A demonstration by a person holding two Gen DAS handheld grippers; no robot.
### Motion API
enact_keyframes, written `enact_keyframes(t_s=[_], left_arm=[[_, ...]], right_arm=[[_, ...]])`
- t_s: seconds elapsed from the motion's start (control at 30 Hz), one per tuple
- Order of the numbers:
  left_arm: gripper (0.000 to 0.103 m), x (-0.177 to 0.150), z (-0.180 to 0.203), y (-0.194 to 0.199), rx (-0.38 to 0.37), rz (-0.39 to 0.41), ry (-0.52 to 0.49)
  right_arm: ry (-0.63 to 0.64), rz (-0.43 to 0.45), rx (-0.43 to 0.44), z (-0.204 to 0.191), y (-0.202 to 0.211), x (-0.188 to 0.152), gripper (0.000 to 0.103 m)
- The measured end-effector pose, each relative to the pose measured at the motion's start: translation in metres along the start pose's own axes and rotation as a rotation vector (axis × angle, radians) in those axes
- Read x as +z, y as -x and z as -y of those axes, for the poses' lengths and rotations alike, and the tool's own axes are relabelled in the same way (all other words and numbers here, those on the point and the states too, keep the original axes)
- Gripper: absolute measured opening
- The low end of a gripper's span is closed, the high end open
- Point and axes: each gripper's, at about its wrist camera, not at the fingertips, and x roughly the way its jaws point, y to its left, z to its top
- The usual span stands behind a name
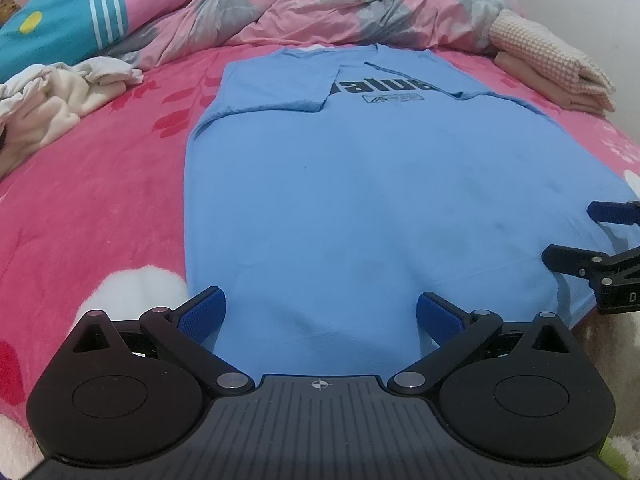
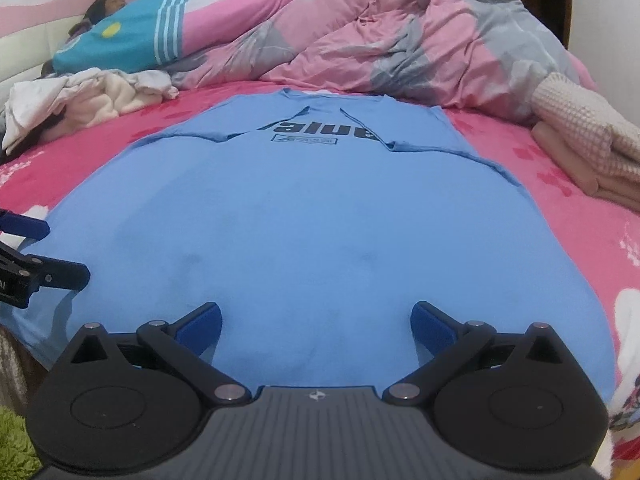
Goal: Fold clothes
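Note:
A light blue T-shirt [image 1: 340,184] [image 2: 304,220] lies flat on the pink bed, hem toward me, collar far away. Both sleeves are folded inward over the chest, partly covering dark printed letters. My left gripper [image 1: 320,312] is open over the hem's left part, blue pads spread wide with only cloth below them. My right gripper [image 2: 316,320] is also open, over the hem's right part. Each gripper shows at the edge of the other's view: the right gripper [image 1: 592,236] and the left gripper [image 2: 44,250].
A pink bedspread [image 1: 92,208] [image 2: 560,200] covers the bed. A crumpled pink and grey duvet [image 2: 360,36] lies behind the shirt. White clothes [image 1: 60,96] [image 2: 92,100] are heaped far left. Folded beige textiles [image 1: 552,68] [image 2: 580,140] sit far right. A person lies under a blue cover [image 2: 120,40].

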Motion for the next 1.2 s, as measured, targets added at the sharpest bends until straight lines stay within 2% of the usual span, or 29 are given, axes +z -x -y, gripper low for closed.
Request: enact_keyframes(t_s=[0.87,1.2], left_arm=[[0.103,0.0019,0.0024,-0.0008,0.012,-0.014,0.004],[0.103,0.0024,0.0026,-0.001,0.014,-0.017,0.006]], right_arm=[[-0.026,-0.073,-0.019,0.0013,-0.0049,0.0054,0.103],[-0.043,-0.073,-0.006,0.0063,-0.0069,0.0053,0.103]])
